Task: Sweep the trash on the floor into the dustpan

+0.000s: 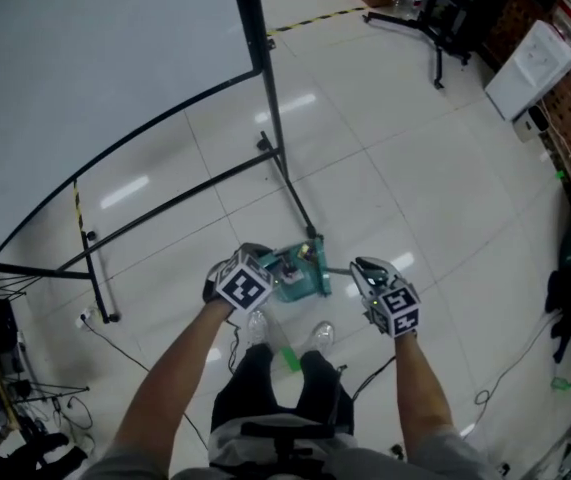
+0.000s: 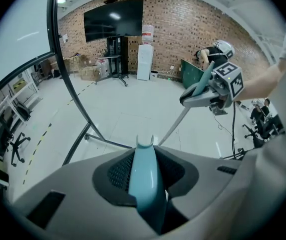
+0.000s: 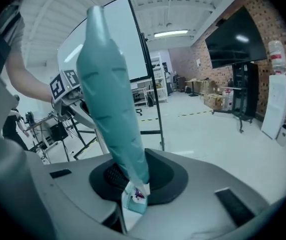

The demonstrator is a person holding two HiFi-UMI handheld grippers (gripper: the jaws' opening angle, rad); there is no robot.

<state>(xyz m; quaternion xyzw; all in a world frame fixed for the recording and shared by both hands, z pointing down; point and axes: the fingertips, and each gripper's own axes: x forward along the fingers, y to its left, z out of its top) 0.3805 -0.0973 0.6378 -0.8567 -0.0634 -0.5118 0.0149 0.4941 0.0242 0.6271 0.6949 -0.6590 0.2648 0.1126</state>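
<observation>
Your left gripper (image 2: 144,156) clamps the dustpan handle (image 2: 146,184) to steady it; your right gripper (image 3: 132,184) clamps the broom handle (image 3: 110,99) for sweeping.

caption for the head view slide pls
Left gripper holds the teal dustpan, right gripper the broom, above tiled floor

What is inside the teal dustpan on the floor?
A pale patch shows in the dustpan, too small to name. The left gripper, shut on the dustpan's handle, hides its left side.
</observation>
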